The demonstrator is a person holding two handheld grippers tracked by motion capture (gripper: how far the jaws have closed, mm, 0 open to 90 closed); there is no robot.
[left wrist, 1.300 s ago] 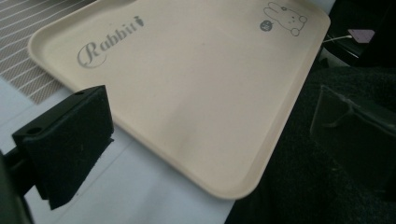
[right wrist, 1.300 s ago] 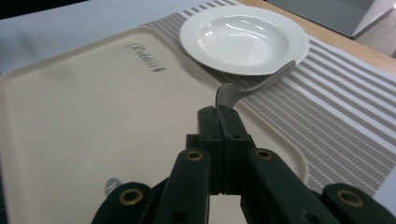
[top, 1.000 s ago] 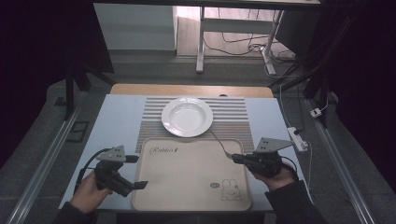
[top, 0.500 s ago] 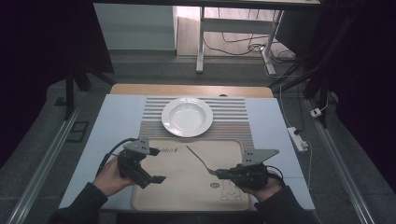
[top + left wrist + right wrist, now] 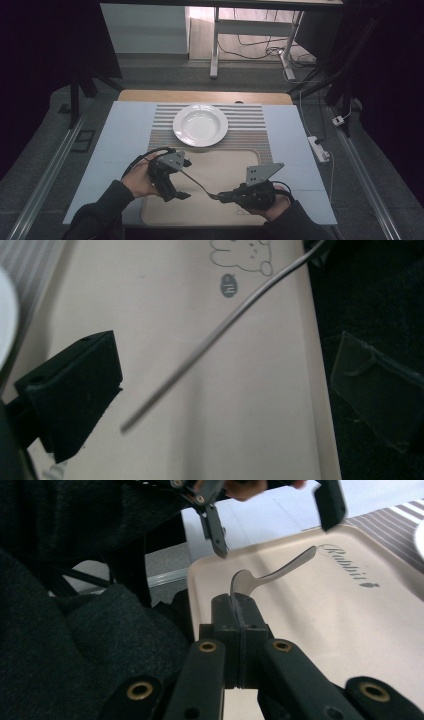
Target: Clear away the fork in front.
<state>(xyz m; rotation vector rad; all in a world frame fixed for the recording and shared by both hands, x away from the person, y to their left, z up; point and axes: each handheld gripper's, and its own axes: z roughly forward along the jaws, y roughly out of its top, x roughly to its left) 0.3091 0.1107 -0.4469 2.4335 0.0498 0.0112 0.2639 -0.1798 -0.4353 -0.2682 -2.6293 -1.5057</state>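
— Where's the slim metal spoon (image 5: 272, 574)?

— Clamped by its bowl end in the right gripper (image 5: 239, 611), handle out over the beige rabbit-print tray (image 5: 225, 172) (near the white round plate (image 5: 200, 125)).

— And the left gripper (image 5: 176, 180)?

— Fingers spread wide, apparently empty, either side of the handle's tip.

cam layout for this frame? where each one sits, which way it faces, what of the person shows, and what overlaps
High view: fixed above the person's side, facing forward and down on the table; forearms, hands, left tool, right tool.
Left tool view: on the left tool, facing along its open jaws at the tray and spoon.
Right tool view: on the right tool, shut on the spoon, facing the left tool; dark sleeve shows.
Shared: spoon and tray appear in all three.
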